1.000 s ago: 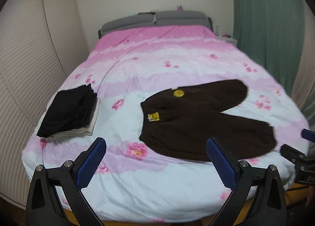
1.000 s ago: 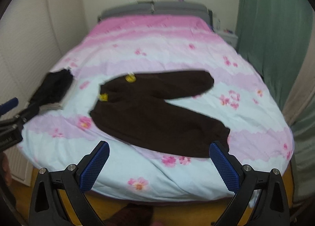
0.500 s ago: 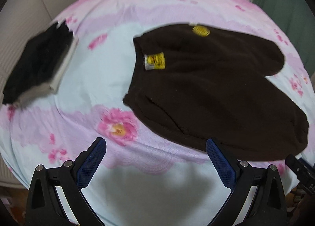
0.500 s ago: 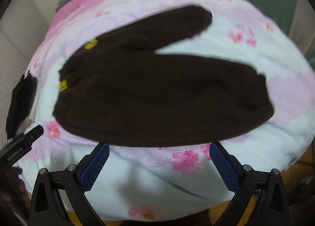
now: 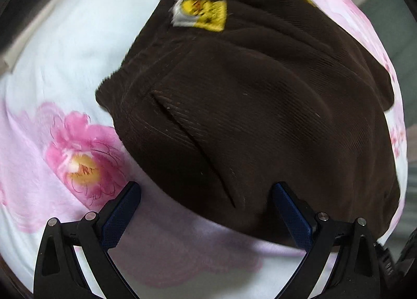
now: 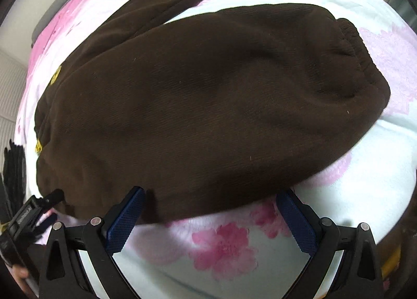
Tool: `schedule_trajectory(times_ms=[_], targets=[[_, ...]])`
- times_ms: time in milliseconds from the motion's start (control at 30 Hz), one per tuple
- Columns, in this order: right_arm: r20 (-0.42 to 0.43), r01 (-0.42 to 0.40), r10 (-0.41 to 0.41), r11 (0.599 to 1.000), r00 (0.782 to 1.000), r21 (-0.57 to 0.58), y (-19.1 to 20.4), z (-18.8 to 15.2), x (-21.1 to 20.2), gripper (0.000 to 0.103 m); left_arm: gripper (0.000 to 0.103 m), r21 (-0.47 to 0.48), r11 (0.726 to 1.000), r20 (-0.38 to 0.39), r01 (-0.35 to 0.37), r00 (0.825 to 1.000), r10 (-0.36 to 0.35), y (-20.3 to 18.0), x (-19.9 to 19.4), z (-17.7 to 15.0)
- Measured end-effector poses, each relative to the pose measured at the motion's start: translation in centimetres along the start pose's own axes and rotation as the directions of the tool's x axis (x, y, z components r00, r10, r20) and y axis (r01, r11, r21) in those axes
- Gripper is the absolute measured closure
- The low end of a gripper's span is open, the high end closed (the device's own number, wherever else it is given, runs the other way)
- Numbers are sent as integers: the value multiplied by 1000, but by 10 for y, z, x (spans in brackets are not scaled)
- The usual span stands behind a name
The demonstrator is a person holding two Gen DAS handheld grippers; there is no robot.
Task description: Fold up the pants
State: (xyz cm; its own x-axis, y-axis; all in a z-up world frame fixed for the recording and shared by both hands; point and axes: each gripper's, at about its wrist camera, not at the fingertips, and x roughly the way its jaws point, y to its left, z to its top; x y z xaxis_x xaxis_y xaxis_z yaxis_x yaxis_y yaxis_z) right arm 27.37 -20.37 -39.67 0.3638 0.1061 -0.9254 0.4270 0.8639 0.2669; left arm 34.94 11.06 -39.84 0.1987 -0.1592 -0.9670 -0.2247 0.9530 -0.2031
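The bed is covered by a pink and pale blue floral bedspread point(image 6: 378, 174), and the brown pants point(image 6: 198, 106) lie flat on it, their two legs splayed apart, one leg running off toward the far side of the spread and the other, with its gathered cuff, lying closer. Beside the pants' waist end a dark stack of folded clothes point(image 6: 14, 168) sits at the spread's edge. A large pink flower print point(image 5: 83, 158) shows on the spread just beside the hip of the pants. The left gripper point(image 5: 206, 210) hangs low over the near edge of the pants by the slit pocket point(image 5: 192, 148), its blue-padded fingers spread wide with nothing between them. The right gripper point(image 6: 211, 214) hovers at the near edge of the closer leg, likewise spread wide and holding nothing. A yellow label point(image 5: 200, 13) is sewn at the waistband.
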Motion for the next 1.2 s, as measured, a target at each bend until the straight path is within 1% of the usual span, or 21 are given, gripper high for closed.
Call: schedule_trajectory(times_ms=[33,67,100,167,200,233,267,300,333,367,433,500,567,667,733,833,1000,1033,1100,1167,1200], targets=[[7,1,-1,1000,1000,-4,1,1,1,4,2,-25,1000,2,16,1000,-16,1,0,2],[11,2,-2,1000,1000,-5,1,2,2,7,9,-39,999,5,24,1000,-24,2,0,4],[11,6,-6,1000,1000,0,0,3,4,12,13,-49,998,3,35,999,-35,0,-1,6],[-1,4,-4,1000,1000,17,-3,6,9,22,37,-64,995,-10,70,997,-71,-3,-3,8],[-8,2,-2,1000,1000,23,-3,11,11,33,43,-64,995,-13,79,997,-80,-6,-5,8],[-20,1,-1,1000,1000,21,-3,13,13,45,54,-59,995,-11,76,997,-77,-8,-8,9],[-30,-4,4,1000,1000,13,-3,15,12,52,65,-46,997,-4,59,998,-60,-12,-14,9],[-45,-16,16,1000,999,-2,-3,17,10,66,69,-35,998,1,48,999,-48,-14,-18,7],[-54,-17,16,1000,998,-7,-3,20,8,76,73,-27,999,3,41,999,-41,-17,-23,7],[-64,-25,24,1000,998,-15,-3,21,2,79,76,-24,999,2,44,999,-44,-17,-29,7],[-68,-45,43,999,997,-28,-2,25,-10,82,78,-16,999,2,46,999,-46,-17,-40,6],[-67,-53,49,996,997,-69,4,25,-28,83,79,6,1000,4,23,1000,-23,-23,-60,15],[-68,-64,56,992,996,-113,12,25,-46,84,79,33,999,17,-7,1000,6,-25,-77,12],[-67,-114,105,981,992,-157,27,20,-83,85,80,48,998,20,-42,999,41,-23,-98,6],[-105,-146,129,976,986,-164,30,27,-93,85,80,60,997,15,-56,998,55,-18,-102,1],[-168,-183,155,970,973,-162,25,23,-109,85,80,72,995,-9,-64,998,65,-21,-123,-1],[-181,-212,182,963,967,-168,32,48,-130,86,81,88,991,-26,-104,994,107,-39,-148,-12],[-178,-214,183,960,967,-179,34,56,-134,86,80,83,991,-31,-108,993,111,-34,-146,-3],[-172,-227,194,953,966,-199,36,70,-144,86,81,50,992,-48,-112,992,115,-38,-152,2],[-159,-225,193,950,968,-217,26,79,-156,86,82,24,992,-43,-125,991,126,-46,-150,2],[-153,-226,194,948,969,-225,25,83,-157,86,82,16,991,-38,-134,990,135,-50,-151,9]])
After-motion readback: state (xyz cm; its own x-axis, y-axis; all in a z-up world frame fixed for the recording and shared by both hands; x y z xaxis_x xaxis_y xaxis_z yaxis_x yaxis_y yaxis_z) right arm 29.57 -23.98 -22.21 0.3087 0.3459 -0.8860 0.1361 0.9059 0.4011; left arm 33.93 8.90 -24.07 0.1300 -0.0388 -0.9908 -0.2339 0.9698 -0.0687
